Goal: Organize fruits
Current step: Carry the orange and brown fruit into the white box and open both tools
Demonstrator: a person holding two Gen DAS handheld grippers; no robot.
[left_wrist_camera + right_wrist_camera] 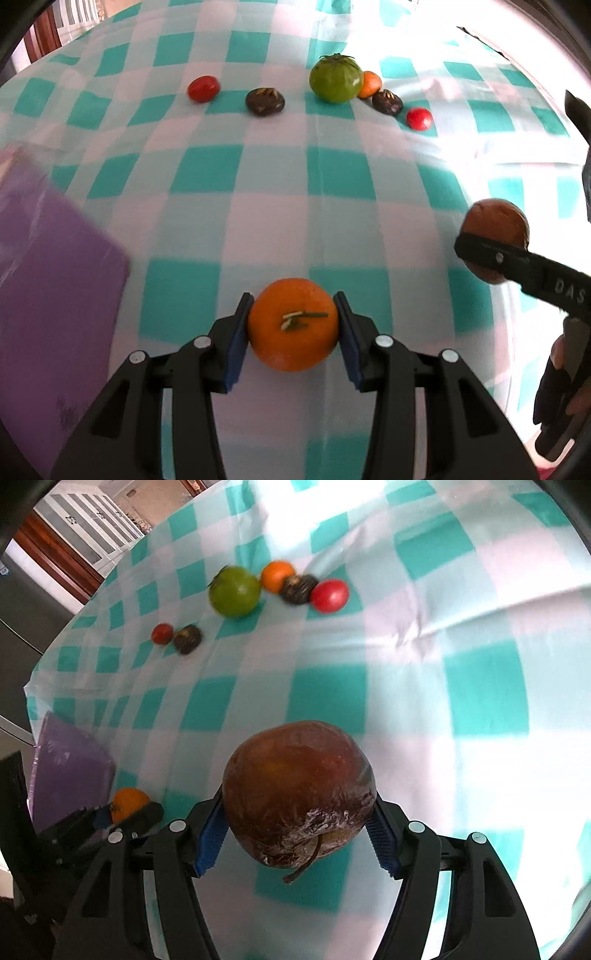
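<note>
My left gripper is shut on an orange mandarin and holds it over the checkered tablecloth. My right gripper is shut on a brown wrinkled apple, stem toward the camera. The apple in the right gripper also shows at the right of the left wrist view. The mandarin in the left gripper shows at the lower left of the right wrist view. A purple board lies at the left, near the left gripper; it also shows in the right wrist view.
At the far side lie a green tomato, a small orange, two dark fruits and two red tomatoes. The table edge and cabinets show at the upper left.
</note>
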